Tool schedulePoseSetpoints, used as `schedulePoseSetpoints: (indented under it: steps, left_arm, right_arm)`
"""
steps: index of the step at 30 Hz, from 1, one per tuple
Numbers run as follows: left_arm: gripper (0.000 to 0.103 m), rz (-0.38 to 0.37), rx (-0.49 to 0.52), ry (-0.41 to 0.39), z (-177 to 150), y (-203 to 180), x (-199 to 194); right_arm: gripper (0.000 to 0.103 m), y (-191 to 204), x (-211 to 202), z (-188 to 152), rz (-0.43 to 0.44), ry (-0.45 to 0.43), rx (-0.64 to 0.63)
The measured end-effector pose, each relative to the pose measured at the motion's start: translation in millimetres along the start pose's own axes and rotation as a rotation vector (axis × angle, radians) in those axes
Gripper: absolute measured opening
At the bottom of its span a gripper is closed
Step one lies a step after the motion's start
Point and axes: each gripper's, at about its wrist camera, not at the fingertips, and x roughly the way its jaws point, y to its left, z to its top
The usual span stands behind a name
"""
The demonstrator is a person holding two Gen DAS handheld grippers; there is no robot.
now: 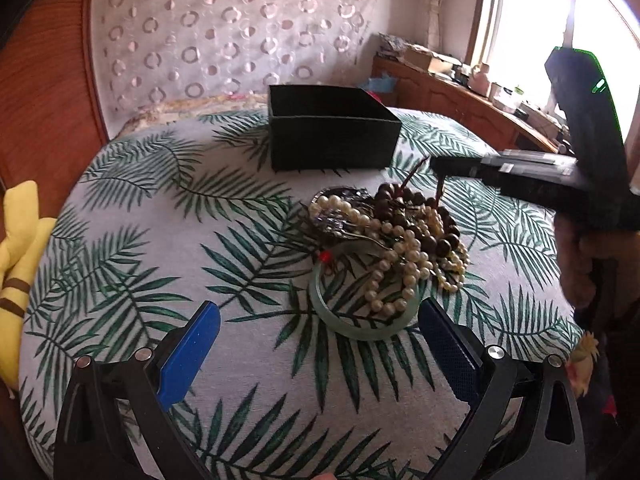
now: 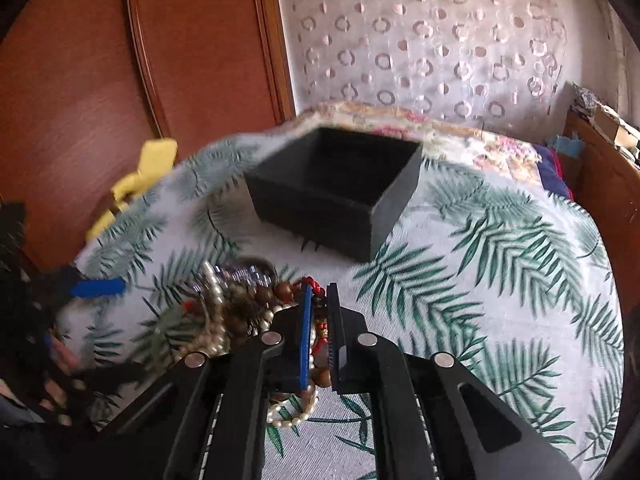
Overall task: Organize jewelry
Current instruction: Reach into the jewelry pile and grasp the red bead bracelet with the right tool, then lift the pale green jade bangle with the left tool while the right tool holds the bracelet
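Note:
A pile of jewelry (image 1: pixel 396 236) lies on a leaf-print cushion: pearl strands (image 1: pixel 384 276), a brown wooden bead bracelet (image 1: pixel 416 204), a pale green bangle (image 1: pixel 360 326) and a dark shiny piece (image 1: pixel 340 212). An open black box (image 1: pixel 328 128) stands behind it; it also shows in the right wrist view (image 2: pixel 340 188). My left gripper (image 1: pixel 320 340) is open, just in front of the bangle. My right gripper (image 2: pixel 318 304) is shut on the brown bead bracelet with red cord (image 2: pixel 320 320), right over the pile (image 2: pixel 224 312).
The leaf-print cushion (image 1: pixel 160 220) lies on a bed with a wooden headboard (image 1: pixel 44 80) to the left. A yellow plush toy (image 1: pixel 20 240) sits at the cushion's left edge. A wooden cabinet (image 1: pixel 460 100) with clutter stands under the window at right.

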Motion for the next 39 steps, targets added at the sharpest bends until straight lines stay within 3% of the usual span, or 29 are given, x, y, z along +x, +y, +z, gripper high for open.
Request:
schedulePoseSetpoints:
  steps: [8,14,20,25,27,29,31,39]
  left_arm:
    - [0.096,-0.012,0.017,0.027,4.7,-5.2,9.9]
    - [0.096,-0.017,0.026,0.034,7.4,-6.3,12.1]
    - [0.096,-0.055,0.061,0.078,9.6,-15.7,22.6]
    - [0.095,-0.037,0.116,0.103,11.9,-24.8,29.6]
    - [0.088,-0.029,0.129,0.11,12.1,-26.9,32.6]
    - [0.077,-0.001,0.152,0.102,11.1,-27.9,33.0]
    - [0.068,-0.022,0.165,0.094,10.0,-28.4,28.4]
    - [0.067,-0.032,0.155,-0.004,19.3,-17.6,-8.5]
  right_arm:
    - [0.008,0.5,-53.8,18.1,-0.007,-0.146,-0.024]
    - [0.008,1.1,-81.8,29.3,-0.032,-0.195,-0.046]
    - [0.008,-4.6,-79.3,14.1,-0.075,-0.158,-0.053]
    - [0.008,-20.9,-67.7,-1.3,-0.089,-0.114,-0.008]
    - [0.008,-24.2,-67.2,-4.0,-0.09,-0.113,0.002]
    - [0.008,-21.7,-66.0,-5.9,-0.092,-0.114,0.004]
    - [0.008,-20.6,-66.2,-7.6,-0.091,-0.114,0.002]
    - [0.008,-14.9,-59.6,-10.6,-0.087,-0.106,-0.006]
